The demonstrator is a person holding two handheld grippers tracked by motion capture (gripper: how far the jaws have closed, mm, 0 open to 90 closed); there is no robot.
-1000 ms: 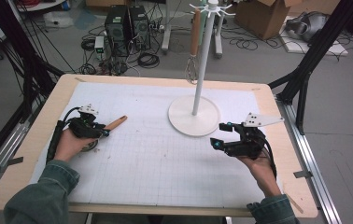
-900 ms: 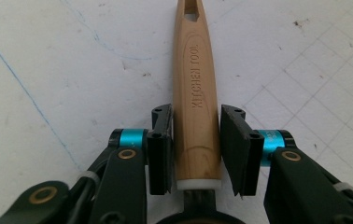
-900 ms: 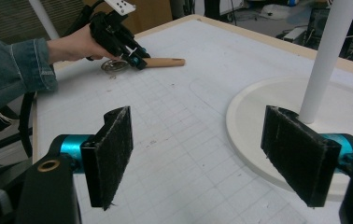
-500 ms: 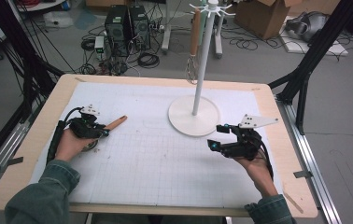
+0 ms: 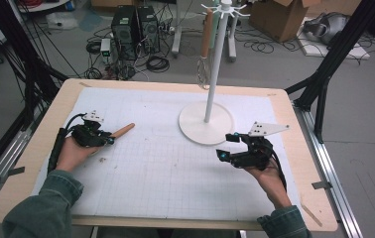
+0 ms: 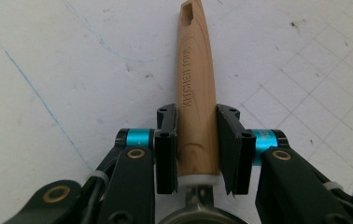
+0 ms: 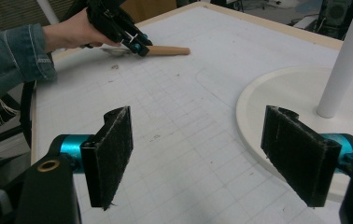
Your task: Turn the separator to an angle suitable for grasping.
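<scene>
A wooden-handled kitchen utensil (image 5: 122,131) lies on the white grid mat (image 5: 165,168) at the left. My left gripper (image 5: 107,139) rests low on the mat, shut on the handle (image 6: 194,84), which points away between the pads. The utensil's head is hidden under the gripper. In the right gripper view the handle (image 7: 167,50) sticks out of the left gripper (image 7: 137,45). My right gripper (image 5: 227,147) is held just in front of the white stand's round base (image 5: 195,130), and its pads (image 7: 111,151) stand wide open with nothing between them.
The white stand's pole (image 5: 214,69) rises from the base to hooks at the top, where a wooden-handled whisk (image 5: 205,39) hangs. The base's rim (image 7: 258,93) lies close ahead of the right gripper. Computers, cables and boxes sit on the floor beyond the table.
The right gripper has drifted slightly left and toward the person, still open. The left gripper and the utensil have stayed in place.
</scene>
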